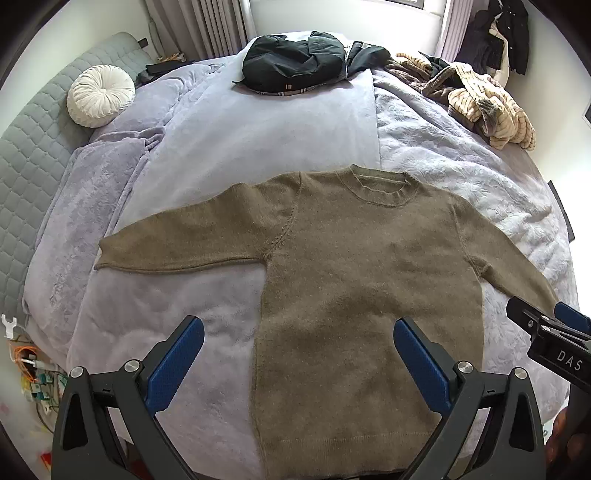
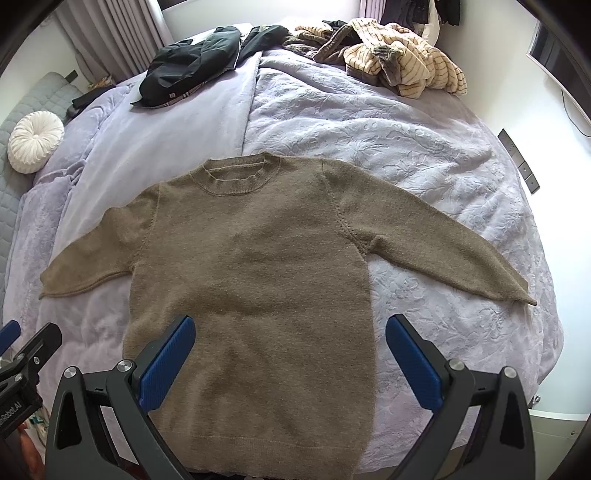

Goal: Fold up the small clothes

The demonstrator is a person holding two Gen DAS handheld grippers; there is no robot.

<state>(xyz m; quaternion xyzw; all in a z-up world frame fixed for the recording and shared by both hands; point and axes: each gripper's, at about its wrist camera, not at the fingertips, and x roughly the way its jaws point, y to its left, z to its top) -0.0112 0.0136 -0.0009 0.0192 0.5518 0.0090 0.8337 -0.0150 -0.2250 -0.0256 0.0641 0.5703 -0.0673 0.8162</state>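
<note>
Your left gripper (image 1: 297, 350) and right gripper (image 2: 290, 349) gape wide, empty, above the flat olive-brown knitted sweater (image 1: 354, 266); pinching the lilac quilted bedspread (image 1: 221, 147) too would drag it.

Both views are bright with soft daylight that comes from the window (image 1: 332, 11) behind the far edge of the bed (image 1: 258, 122). Shadows are weak. Fisheye distortion bends the bed edges strongly, and the picture corners are black. Focus is sharp.

Bare blanket (image 2: 388, 147) flanks the sweater (image 2: 251, 280); clothes pile (image 2: 399, 62) far behind.
</note>
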